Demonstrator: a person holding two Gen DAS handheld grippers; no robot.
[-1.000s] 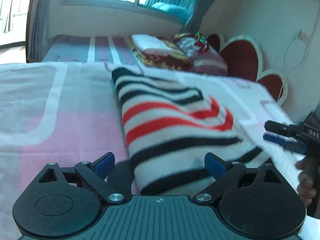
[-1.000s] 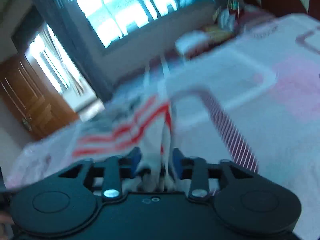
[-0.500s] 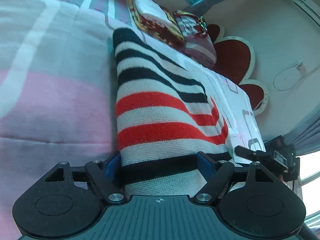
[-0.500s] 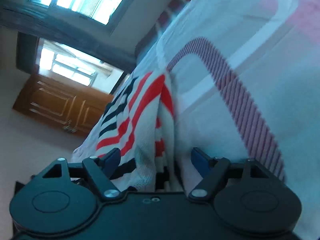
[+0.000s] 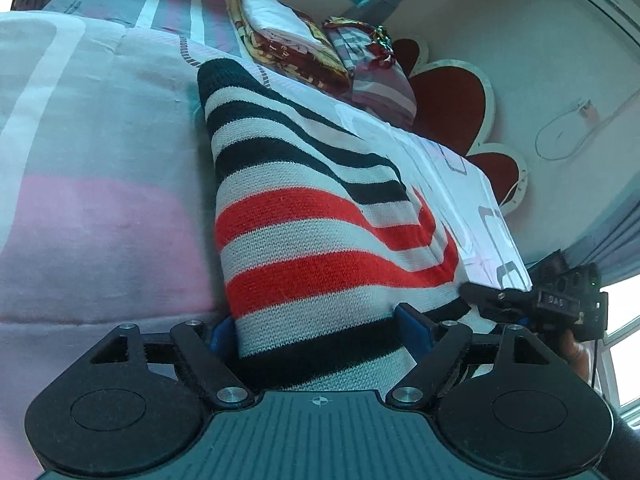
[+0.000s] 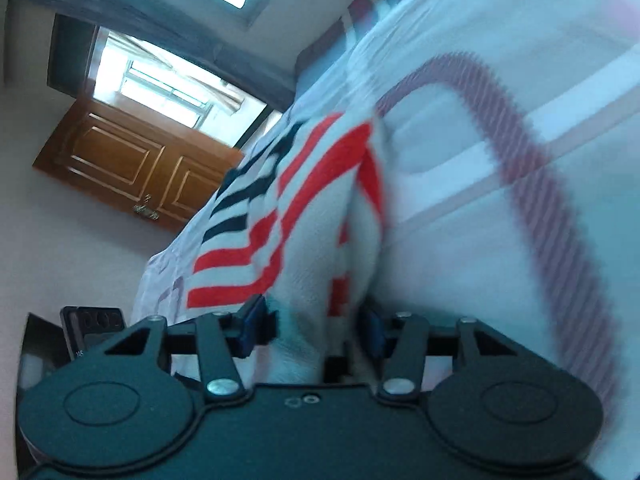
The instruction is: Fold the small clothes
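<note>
Sweater: the striped knit sweater (image 5: 320,240) lies folded long on the pink-and-white bedspread (image 5: 100,220), black bands toward 11 o'clock, red bands in the middle, its near end right between the left tongs.
Left gripper: the left gripper (image 5: 320,330) now straddles that near end, blue pads against both edges of the knit; a second ago it sat back with the cloth only ahead of it. Jaws have narrowed from wide, then eased out a touch; whether they truly pinch, I cannot tell.
Right gripper: the right gripper (image 6: 310,326) has its jaws just closing in, bunched white-and-red cloth (image 6: 312,240) between the pads; picture blurred, grip unclear.
Right gripper from the left view: at 3 o'clock, its black tips (image 5: 488,296) meet the sweater's far corner; a second ago it hung apart.
Background: folded blankets (image 5: 304,48) at 12 o'clock, wooden door (image 6: 132,168) at 9 o'clock.
</note>
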